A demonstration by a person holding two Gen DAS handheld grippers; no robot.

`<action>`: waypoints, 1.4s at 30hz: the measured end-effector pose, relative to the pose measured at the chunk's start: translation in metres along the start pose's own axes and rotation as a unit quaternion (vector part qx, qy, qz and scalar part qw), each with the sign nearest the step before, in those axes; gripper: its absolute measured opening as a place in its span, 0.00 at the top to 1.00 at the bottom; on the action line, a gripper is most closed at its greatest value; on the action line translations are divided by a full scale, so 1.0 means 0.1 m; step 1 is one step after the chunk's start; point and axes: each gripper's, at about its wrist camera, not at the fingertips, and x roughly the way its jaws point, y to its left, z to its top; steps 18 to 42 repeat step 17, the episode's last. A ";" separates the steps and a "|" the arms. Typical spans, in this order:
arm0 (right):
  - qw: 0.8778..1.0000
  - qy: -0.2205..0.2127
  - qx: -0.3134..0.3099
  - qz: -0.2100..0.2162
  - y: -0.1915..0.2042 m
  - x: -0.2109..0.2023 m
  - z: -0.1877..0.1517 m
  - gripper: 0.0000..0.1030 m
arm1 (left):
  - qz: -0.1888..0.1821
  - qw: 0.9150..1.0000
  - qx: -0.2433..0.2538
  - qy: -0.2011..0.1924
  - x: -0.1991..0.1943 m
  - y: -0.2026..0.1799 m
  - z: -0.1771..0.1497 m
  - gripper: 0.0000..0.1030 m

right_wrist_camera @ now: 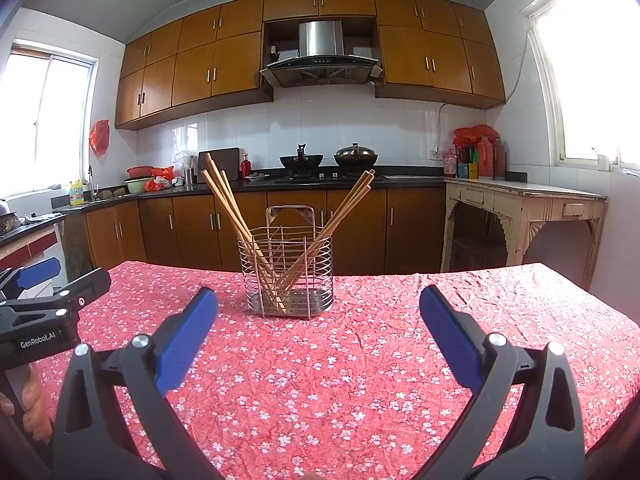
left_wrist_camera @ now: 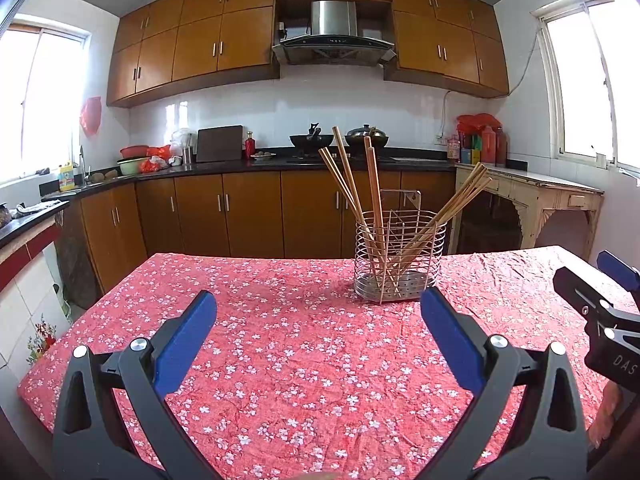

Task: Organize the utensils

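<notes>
Worktop (left_wrist_camera: pixel 280 360) draped in a creased red cloth printed with small white blossoms. On it, toward the far edge, stands a round wire utensil holder of shiny steel (left_wrist_camera: pixel 400 256), built of stacked horizontal rings with a perforated base tray and an inner wire divider. Long, slender wooden chopsticks (left_wrist_camera: pixel 348 176) stand in the holder, splayed in two bunches: one leans left, the other leans right (left_wrist_camera: pixel 464 196), tips down on the tray. Exact count hard to tell where the sticks overlap. Left gripper (left_wrist_camera: pixel 318 312) spread wide, holding nothing; matte black arms, flat blue pads (left_wrist_camera: pixel 184 344), round silver pivot bolts. Right gripper (right_wrist_camera: pixel 318 312) likewise wide apart and empty, same build, hovering over the cloth short of the holder. Each gripper shows at the edge of the other's view, held by a hand (right_wrist_camera: pixel 32 404).
</notes>
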 end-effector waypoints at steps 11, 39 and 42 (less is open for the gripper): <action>1.000 0.000 -0.001 0.001 0.02 -0.02 0.01 0.04 | 0.004 1.000 -0.005 0.003 0.02 0.02 0.00 0.02; 1.000 0.001 -0.001 0.001 0.03 -0.02 0.01 0.04 | 0.002 1.000 -0.010 0.006 0.03 0.04 0.02 0.02; 1.000 0.001 -0.001 0.001 0.03 -0.02 0.01 0.04 | 0.002 1.000 -0.010 0.006 0.03 0.04 0.02 0.02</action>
